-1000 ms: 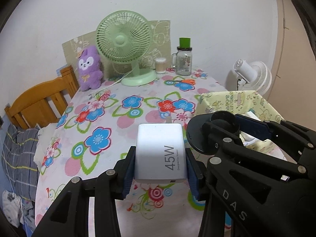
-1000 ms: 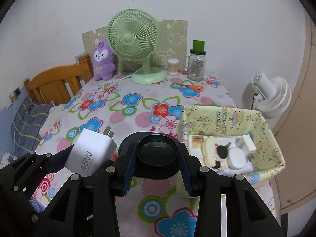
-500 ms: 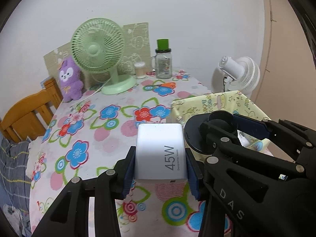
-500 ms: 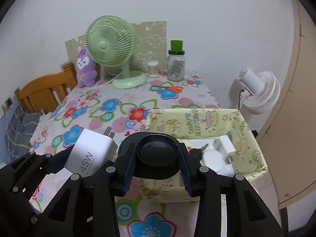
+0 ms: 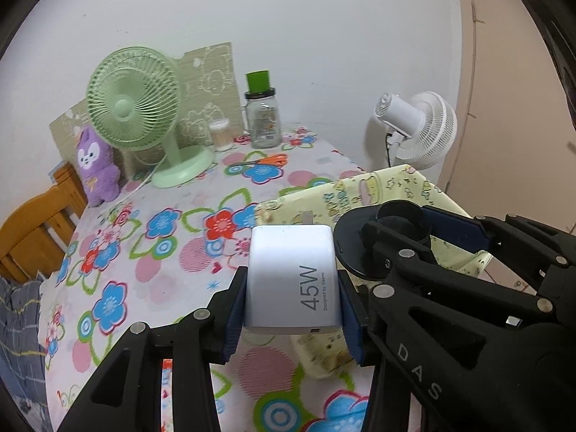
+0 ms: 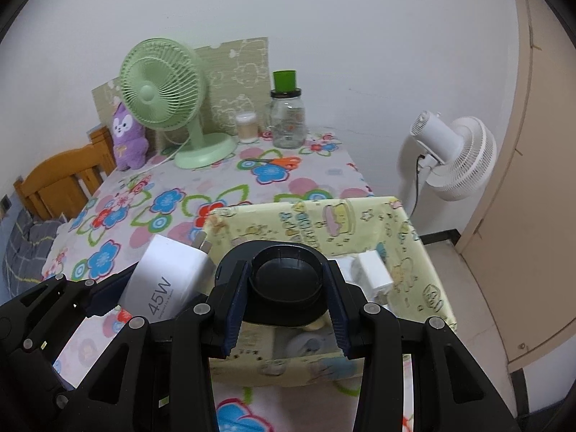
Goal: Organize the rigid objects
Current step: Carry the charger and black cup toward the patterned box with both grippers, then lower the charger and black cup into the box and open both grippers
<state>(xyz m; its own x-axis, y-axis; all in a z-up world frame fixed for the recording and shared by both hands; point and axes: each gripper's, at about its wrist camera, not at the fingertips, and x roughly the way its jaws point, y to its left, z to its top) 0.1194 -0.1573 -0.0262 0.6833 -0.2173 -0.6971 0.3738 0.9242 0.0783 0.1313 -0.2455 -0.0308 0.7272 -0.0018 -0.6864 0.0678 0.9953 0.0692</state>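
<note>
My left gripper point(image 5: 293, 284) is shut on a white 45W charger point(image 5: 293, 280), held above the flowered table. The same charger point(image 6: 165, 280) shows at the lower left of the right wrist view. My right gripper point(image 6: 286, 289) is shut on a black round cap-like object point(image 6: 286, 282), which hangs over the yellow patterned fabric box point(image 6: 406, 273). In the left wrist view the black object point(image 5: 381, 241) is just right of the charger, with the box point(image 5: 388, 187) behind it. White adapters point(image 6: 372, 273) lie inside the box.
A green desk fan point(image 6: 169, 97), a purple plush toy point(image 6: 126, 136), a small jar point(image 6: 246, 127), a green-lidded glass bottle point(image 6: 286, 115) and orange scissors point(image 6: 277, 161) stand at the table's far end. A wooden chair point(image 6: 61, 176) is left; a white floor fan point(image 6: 453, 151) is right.
Both grippers have moved right across the table with their loads, so the yellow box now lies directly under the right gripper and close beside the charger.
</note>
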